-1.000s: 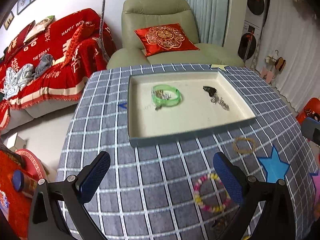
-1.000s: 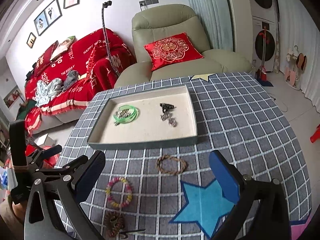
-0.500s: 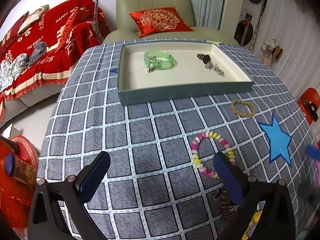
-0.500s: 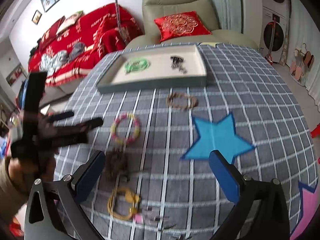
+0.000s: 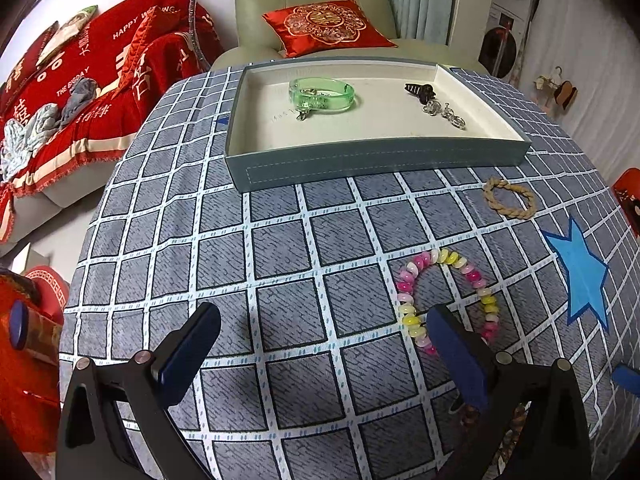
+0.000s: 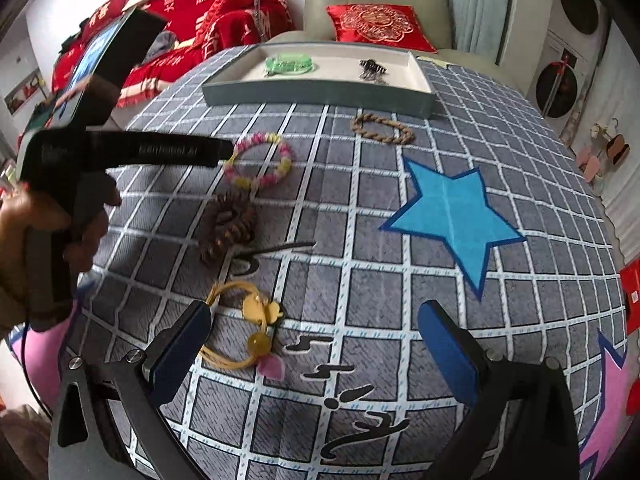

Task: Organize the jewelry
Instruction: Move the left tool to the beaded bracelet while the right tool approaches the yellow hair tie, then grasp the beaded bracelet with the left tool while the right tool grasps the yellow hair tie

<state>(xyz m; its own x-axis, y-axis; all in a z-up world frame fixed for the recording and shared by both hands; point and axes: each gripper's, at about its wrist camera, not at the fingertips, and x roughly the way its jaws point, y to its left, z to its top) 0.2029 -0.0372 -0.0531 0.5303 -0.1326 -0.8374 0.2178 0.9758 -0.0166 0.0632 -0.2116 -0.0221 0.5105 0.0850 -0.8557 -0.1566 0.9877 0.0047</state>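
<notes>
A grey tray (image 5: 360,160) (image 6: 312,94) holds a green bangle (image 5: 322,94) (image 6: 290,63) and a dark clip with crystal pieces (image 5: 434,106) (image 6: 372,69). On the checked cloth lie a pink-and-yellow bead bracelet (image 5: 408,280) (image 6: 258,160), a braided tan ring (image 5: 508,198) (image 6: 382,128), a brown bead coil (image 6: 228,228) and a yellow cord charm (image 6: 248,320). My left gripper (image 5: 320,348) is open, its right finger over the bead bracelet's near edge. My right gripper (image 6: 316,344) is open just above the cloth, the yellow charm by its left finger.
A person's hand (image 6: 24,236) holds the left gripper's handle at the left of the right wrist view. A blue star (image 6: 452,212) (image 5: 580,272) and black hairpins (image 6: 276,250) mark the cloth. Beyond the table stand an armchair (image 5: 312,4) and a red sofa (image 5: 80,80).
Both grippers dropped lower and closer to the cloth. The left one advanced to the bead bracelet; the right one pulled back toward the near edge, bringing the yellow charm and hairpins into view.
</notes>
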